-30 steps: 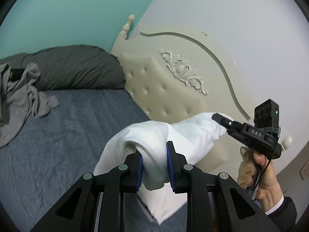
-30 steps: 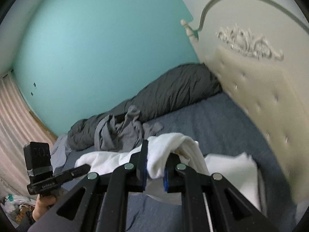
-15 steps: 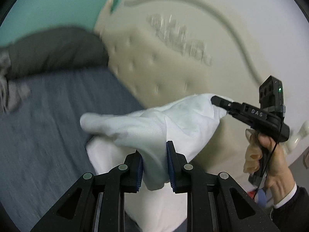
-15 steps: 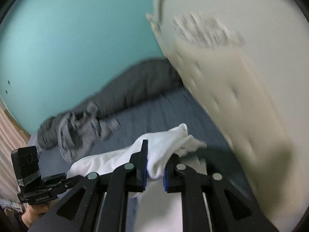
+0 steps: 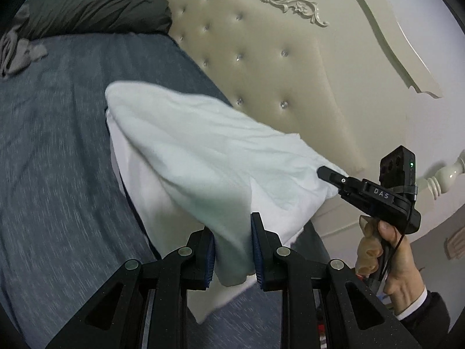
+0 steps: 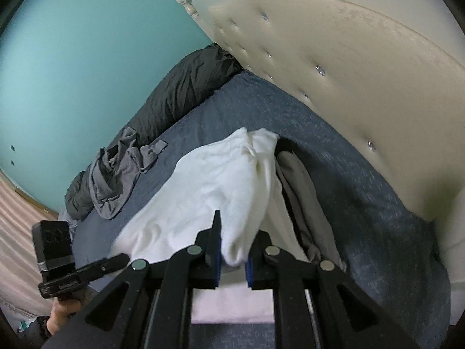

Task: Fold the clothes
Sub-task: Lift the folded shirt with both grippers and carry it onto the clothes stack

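White cotton cloth, a soft folded garment point(image 5: 203, 157), hangs stretched between my two claws above the blue-grey heathered bed sheet point(image 5: 58, 160). My left claw point(image 5: 232, 250) is clenched on one bunched corner of it, the fabric pinched between the blue pads and drooping a little below them. My right claw point(image 6: 234, 250) grips another bunched corner in the same way, the cloth squeezed tight between its pads. In the left wrist view I can see that right claw from the side, its black tip buried in the garment's far edge, with my right hand point(image 5: 389, 261) wrapped round the handle and a dark sleeve with a white cuff at the wrist.

Part of the garment is lifted clear of the bed, sagging in a broad sheet between the two grips. Its lower layers trail down onto the sheet, close beside the cream tufted headboard point(image 5: 261, 58) with its small crystal buttons and carved scroll ornament.

Farther up the bed, a dark grey rumpled pillow point(image 6: 186, 87) lies against the teal wall point(image 6: 87, 58). A crumpled grey garment point(image 6: 116, 174) rests partly on it and partly on the sheet, well apart from the white one. A pale pink pleated curtain point(image 6: 17, 232) shows at the left edge of the right wrist view.
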`<state>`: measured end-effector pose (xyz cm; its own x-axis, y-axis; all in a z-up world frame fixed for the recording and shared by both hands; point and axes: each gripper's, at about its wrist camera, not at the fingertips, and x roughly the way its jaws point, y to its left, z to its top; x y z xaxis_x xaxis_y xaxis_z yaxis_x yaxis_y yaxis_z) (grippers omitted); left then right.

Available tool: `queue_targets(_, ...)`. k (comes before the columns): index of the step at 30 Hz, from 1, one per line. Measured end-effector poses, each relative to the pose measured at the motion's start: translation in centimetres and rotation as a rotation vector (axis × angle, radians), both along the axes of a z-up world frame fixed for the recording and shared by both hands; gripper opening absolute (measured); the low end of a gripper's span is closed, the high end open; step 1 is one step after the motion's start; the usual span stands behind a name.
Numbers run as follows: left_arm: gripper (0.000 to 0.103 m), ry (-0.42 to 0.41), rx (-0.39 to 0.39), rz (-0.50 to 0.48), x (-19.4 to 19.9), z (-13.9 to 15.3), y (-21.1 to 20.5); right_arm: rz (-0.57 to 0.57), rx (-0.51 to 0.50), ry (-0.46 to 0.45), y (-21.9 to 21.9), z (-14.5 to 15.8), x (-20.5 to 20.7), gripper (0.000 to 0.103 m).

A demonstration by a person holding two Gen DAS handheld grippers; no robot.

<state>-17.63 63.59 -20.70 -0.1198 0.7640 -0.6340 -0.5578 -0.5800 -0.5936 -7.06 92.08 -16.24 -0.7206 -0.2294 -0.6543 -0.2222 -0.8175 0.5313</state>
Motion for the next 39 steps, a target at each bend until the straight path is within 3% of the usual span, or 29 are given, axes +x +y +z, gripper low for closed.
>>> queue_targets(12, 0.024, -0.096, -0.033, 0.04, 2.2, -5.0, -1.6, -0.044, -0.076, -0.068, -0.6, -5.7, 3.0, 0.011)
queue_targets(20, 0.029, -0.158, -0.022, 0.047, 2.6, -6.7, -3.0, -0.058, -0.086, -0.056, -0.5, -7.4, 3.8, 0.016)
queue_targets(24, 0.029, -0.094, -0.05, 0.06, 2.6, -5.2, -4.8, -0.08, 0.002, -0.077, -0.1, -6.8, 4.5, 0.032)
queue_targets(26, 0.029, -0.058, -0.065, 0.066, 2.6, -4.4, -5.7, -0.106, 0.055, -0.091, 0.4, -6.3, 5.1, 0.032)
queue_targets(31, 0.032, 0.089, -0.108, 0.07, 1.6, -1.7, -4.9, -0.121, 0.128, 0.038, 0.4, -2.3, 5.2, 0.032)
queue_targets(35, 0.034, 0.138, -0.121, 0.038, 1.3, -1.2, -2.2, -0.006, 0.165, 0.071, -2.2, -0.3, 1.2, 0.032)
queue_targets(39, 0.034, 0.139, -0.17, 0.025, 1.6, -2.3, -0.5, 0.04, 0.192, 0.011, -3.4, -1.6, -2.8, 0.032)
